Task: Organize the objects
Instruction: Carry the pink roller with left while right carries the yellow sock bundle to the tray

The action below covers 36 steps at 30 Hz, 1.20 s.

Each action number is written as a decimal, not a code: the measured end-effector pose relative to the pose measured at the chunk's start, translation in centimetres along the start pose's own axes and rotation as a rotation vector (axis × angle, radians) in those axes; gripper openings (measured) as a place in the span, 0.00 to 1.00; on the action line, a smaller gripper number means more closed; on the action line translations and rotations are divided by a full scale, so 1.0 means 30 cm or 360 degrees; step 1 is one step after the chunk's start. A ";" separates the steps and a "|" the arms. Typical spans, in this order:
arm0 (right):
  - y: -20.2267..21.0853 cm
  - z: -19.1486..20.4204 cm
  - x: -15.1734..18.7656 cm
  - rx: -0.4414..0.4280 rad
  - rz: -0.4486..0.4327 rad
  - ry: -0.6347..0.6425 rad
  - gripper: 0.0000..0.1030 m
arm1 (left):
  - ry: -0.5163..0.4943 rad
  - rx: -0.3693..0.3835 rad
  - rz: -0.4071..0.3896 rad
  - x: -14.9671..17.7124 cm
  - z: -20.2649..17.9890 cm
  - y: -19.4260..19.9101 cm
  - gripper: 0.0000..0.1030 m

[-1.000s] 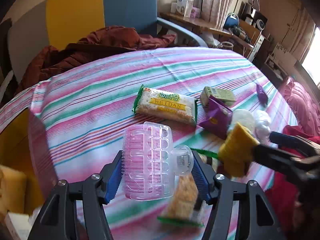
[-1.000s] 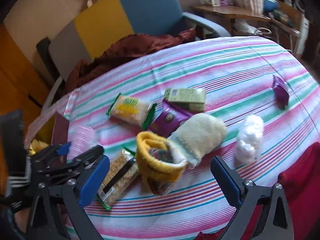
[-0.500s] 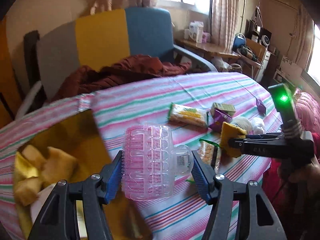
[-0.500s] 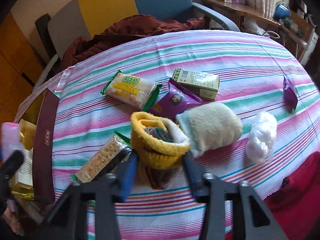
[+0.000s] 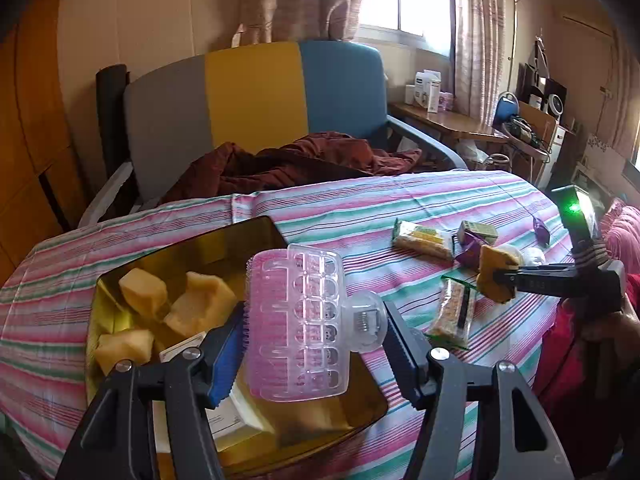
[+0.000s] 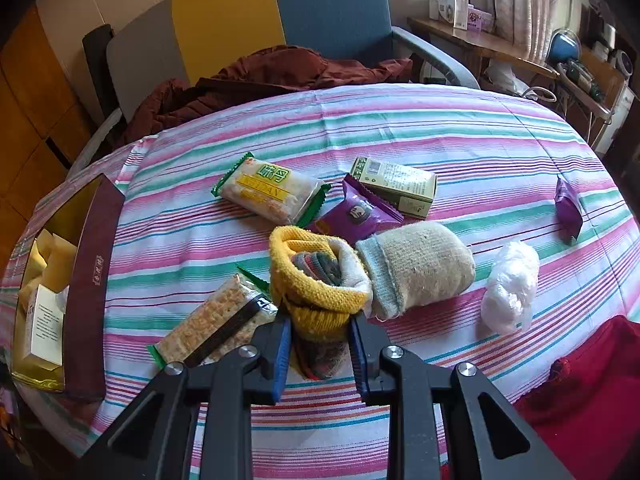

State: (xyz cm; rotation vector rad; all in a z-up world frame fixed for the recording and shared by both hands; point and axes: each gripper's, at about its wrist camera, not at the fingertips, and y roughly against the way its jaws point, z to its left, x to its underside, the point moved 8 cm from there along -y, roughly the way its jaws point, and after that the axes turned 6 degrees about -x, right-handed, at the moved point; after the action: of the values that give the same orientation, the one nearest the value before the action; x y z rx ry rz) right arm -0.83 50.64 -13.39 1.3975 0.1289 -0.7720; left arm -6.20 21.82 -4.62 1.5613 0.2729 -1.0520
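My left gripper [image 5: 314,346] holds a clear pink hair clip [image 5: 298,320] between half-spread jaws, the clip hanging over a gold box [image 5: 224,240] that fills the view from 9 to 6 o'clock with yellow sponge chunks [image 5: 144,292] and a white carton [image 5: 228,416] inside. My right gripper [image 6: 320,350] has just been closing and its blue pads now pinch the yellow sock roll [image 6: 316,276] on the striped cloth [image 6: 440,120]. A cracker pack [image 6: 216,320] touches the roll at 8 o'clock, and a grey sock roll [image 6: 420,264] presses against it at 3 o'clock. A white plastic wad [image 6: 510,284] lies farther out at 3 o'clock. Beyond the roll, a purple sachet [image 6: 360,216] sits at 1 o'clock, with a green carton [image 6: 394,186] just behind it and a rice-cake pack [image 6: 270,190] at 11 o'clock. A second purple packet [image 6: 568,208] lies well apart at 2 o'clock. A maroon garment [image 6: 256,76] is heaped on the chair [image 6: 332,4] past the table's far edge.
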 end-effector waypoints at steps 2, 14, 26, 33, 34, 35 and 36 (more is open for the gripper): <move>0.010 0.001 0.001 0.0012 -0.0014 0.0001 0.24 | 0.0013 -0.0003 0.0008 0.015 0.012 0.002 0.63; 0.119 0.015 -0.005 -0.0099 -0.0176 -0.0099 0.23 | 0.0037 -0.0015 -0.0009 0.038 0.070 0.034 0.63; 0.182 0.334 -0.009 -0.0336 -0.0246 0.0073 0.23 | 0.0173 -0.0062 -0.0001 0.064 0.224 0.056 0.63; 0.172 0.651 -0.022 -0.0553 -0.0223 0.0307 0.23 | 0.0341 -0.0146 0.0016 0.109 0.406 0.072 0.63; 0.163 0.694 -0.024 -0.0579 -0.0213 0.0336 0.23 | 0.0380 -0.0168 0.0023 0.122 0.446 0.076 0.62; 0.154 0.732 -0.024 -0.0603 -0.0202 0.0358 0.23 | 0.0404 -0.0187 0.0024 0.130 0.474 0.078 0.62; 0.140 0.779 -0.027 -0.0629 -0.0189 0.0387 0.23 | 0.0429 -0.0209 0.0026 0.140 0.504 0.081 0.62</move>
State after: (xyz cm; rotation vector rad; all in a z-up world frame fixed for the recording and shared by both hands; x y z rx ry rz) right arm -7.38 29.55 -4.61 1.1065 0.5300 -0.6294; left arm -9.20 6.23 -4.87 1.5817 0.5032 -0.7936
